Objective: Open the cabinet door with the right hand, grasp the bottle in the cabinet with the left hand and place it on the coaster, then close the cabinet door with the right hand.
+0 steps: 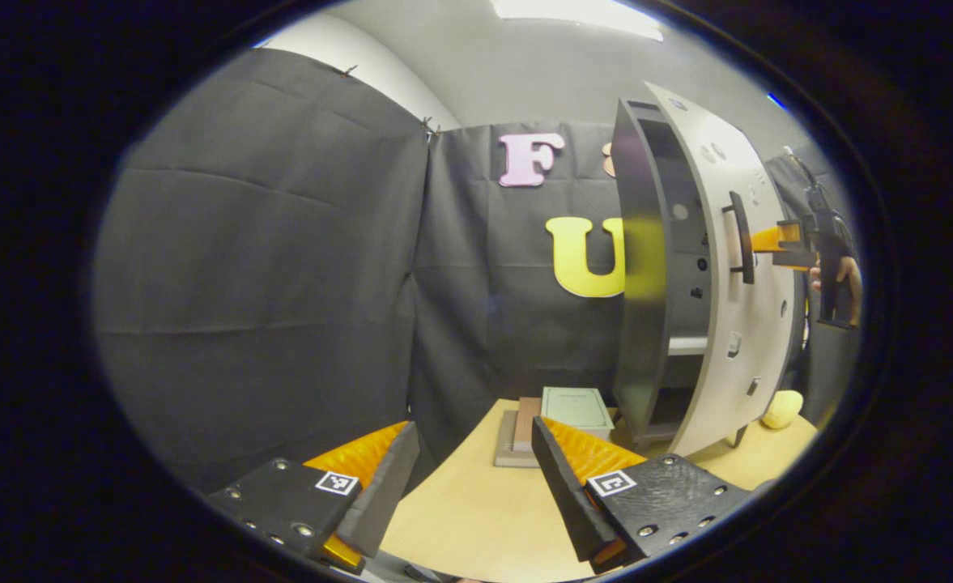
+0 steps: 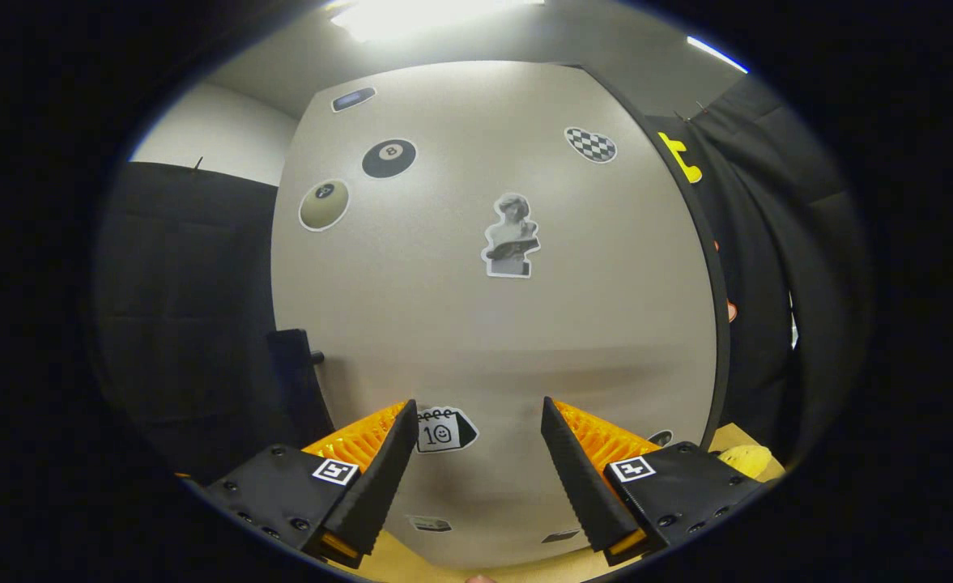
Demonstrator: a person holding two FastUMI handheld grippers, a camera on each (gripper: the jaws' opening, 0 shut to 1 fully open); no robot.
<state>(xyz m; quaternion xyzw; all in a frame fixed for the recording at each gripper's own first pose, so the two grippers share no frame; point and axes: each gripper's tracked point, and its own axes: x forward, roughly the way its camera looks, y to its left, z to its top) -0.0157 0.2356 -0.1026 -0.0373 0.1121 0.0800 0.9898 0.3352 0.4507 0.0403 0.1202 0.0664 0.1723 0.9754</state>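
- The left gripper (image 1: 474,478) sits at the bottom of the left gripper view, its two fingers spread wide apart with nothing between them
- The right gripper (image 2: 476,465) fills the bottom of the right gripper view, fingers likewise parted and empty
- At the right edge of the left gripper view, the right gripper (image 1: 777,243) shows farther off, held by a hand (image 1: 847,279)

Black cloth walls (image 1: 265,267) enclose a light wooden table (image 1: 468,518) under a bright ceiling light (image 2: 419,14).
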